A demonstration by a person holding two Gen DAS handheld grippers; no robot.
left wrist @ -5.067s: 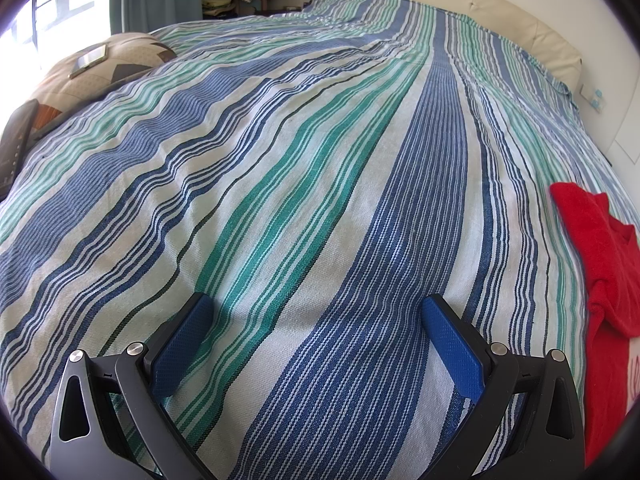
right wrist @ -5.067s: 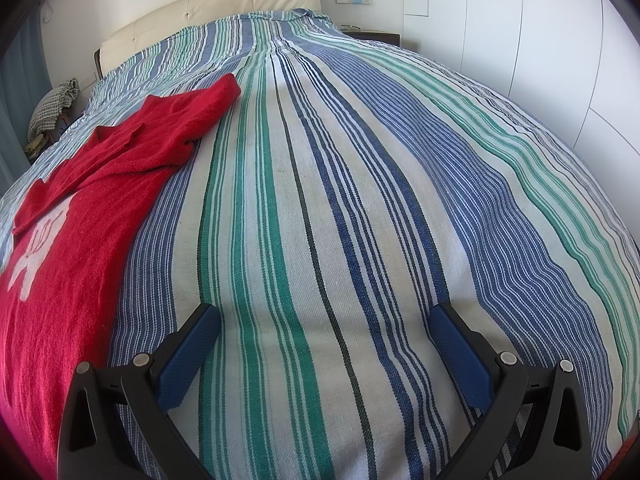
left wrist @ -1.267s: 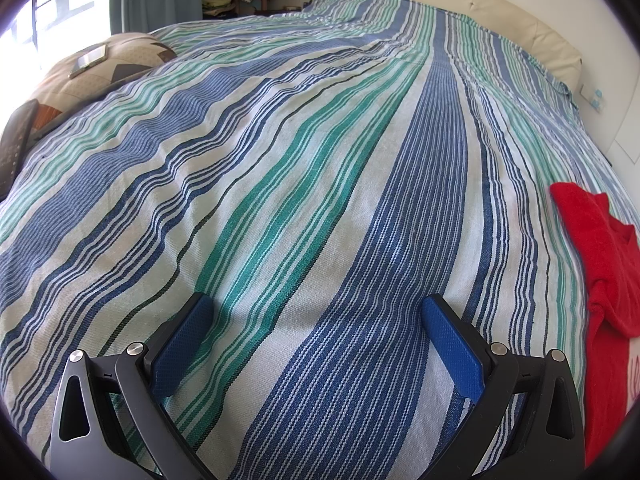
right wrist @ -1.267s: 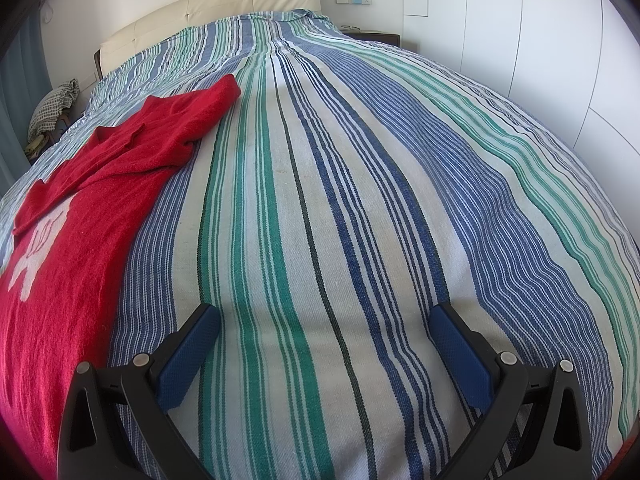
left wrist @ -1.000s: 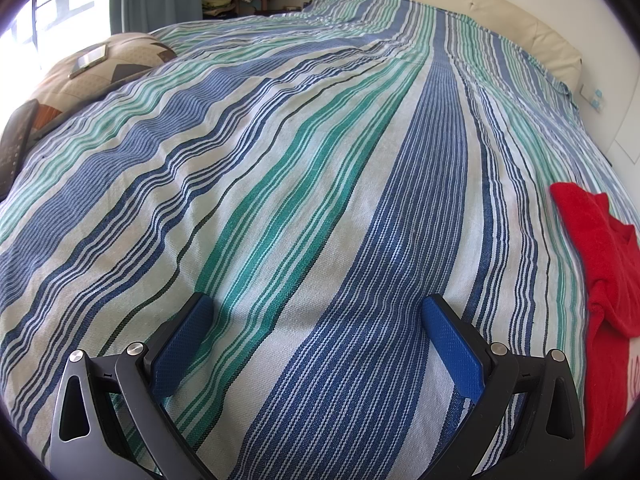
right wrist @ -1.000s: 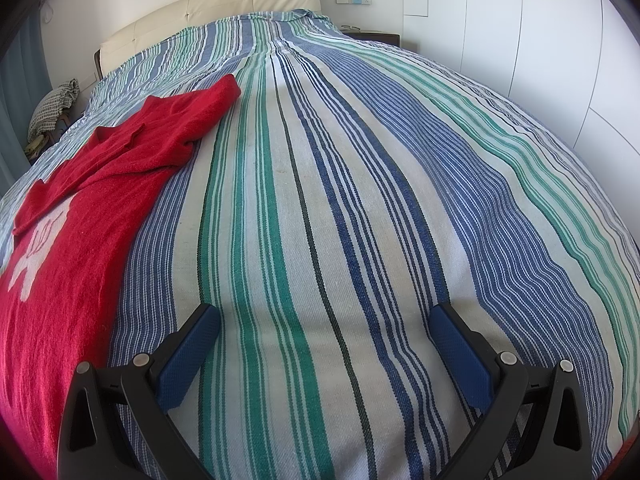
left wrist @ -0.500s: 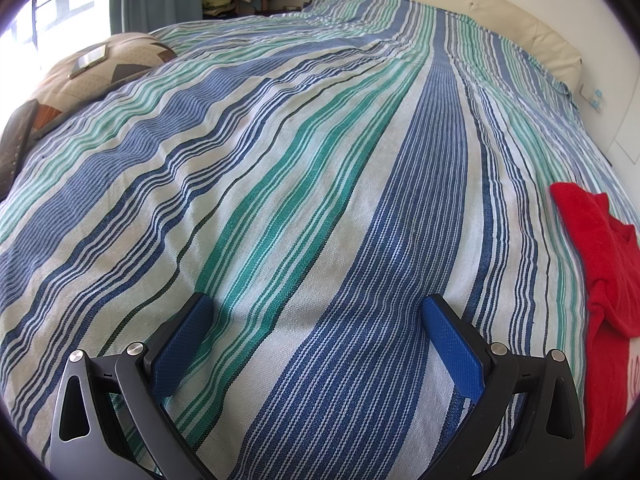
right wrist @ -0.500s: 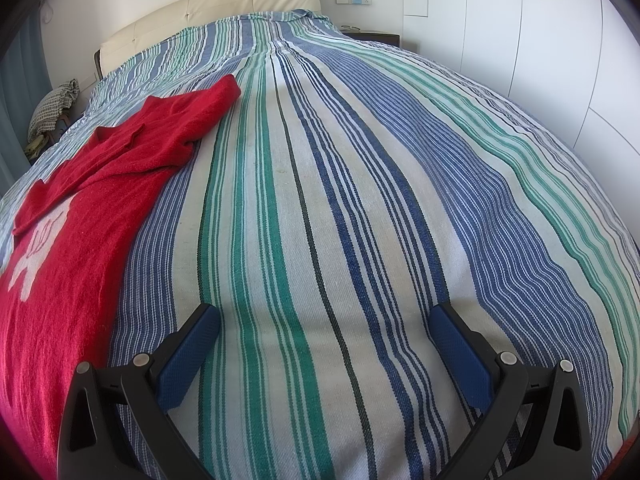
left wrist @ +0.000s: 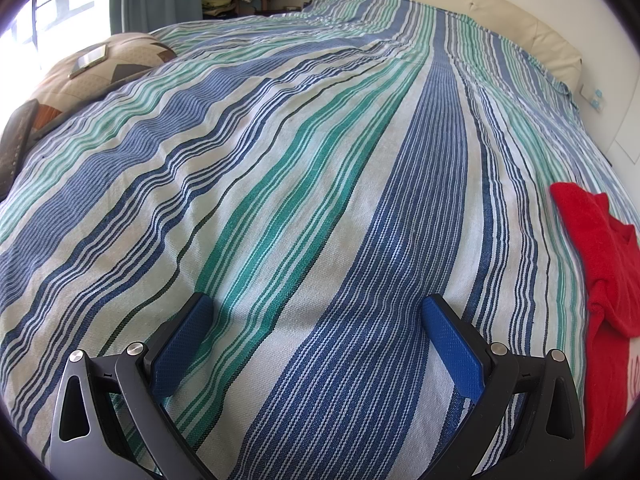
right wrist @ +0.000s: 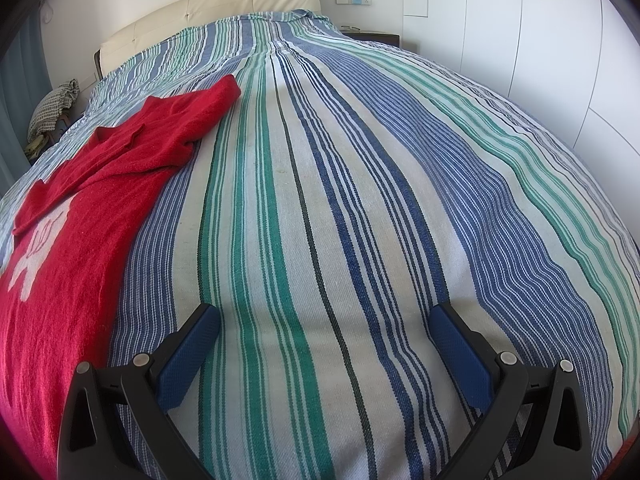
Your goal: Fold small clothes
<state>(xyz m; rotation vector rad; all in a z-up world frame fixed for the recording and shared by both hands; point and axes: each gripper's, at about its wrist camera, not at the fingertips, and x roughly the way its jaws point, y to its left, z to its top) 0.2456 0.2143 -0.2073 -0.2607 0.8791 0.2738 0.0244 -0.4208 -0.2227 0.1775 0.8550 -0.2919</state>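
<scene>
Nothing has moved since earlier: we count one red sweater (right wrist: 80,216) flat on one striped bed (right wrist: 360,200), two tongs, left tongs (left wrist: 318,314) and right tongs (right wrist: 324,322), both spread, empty.

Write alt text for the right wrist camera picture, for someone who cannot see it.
A red sweater with a white design lies spread on a bed's blue, green and white striped cover, left of the open, empty right gripper. A cream headboard and white wardrobe doors stand behind.

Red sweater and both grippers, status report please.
Left gripper open, empty. Right gripper open, empty. Red sweater flat, unfolded on striped bedspread. Nothing blocking.
</scene>
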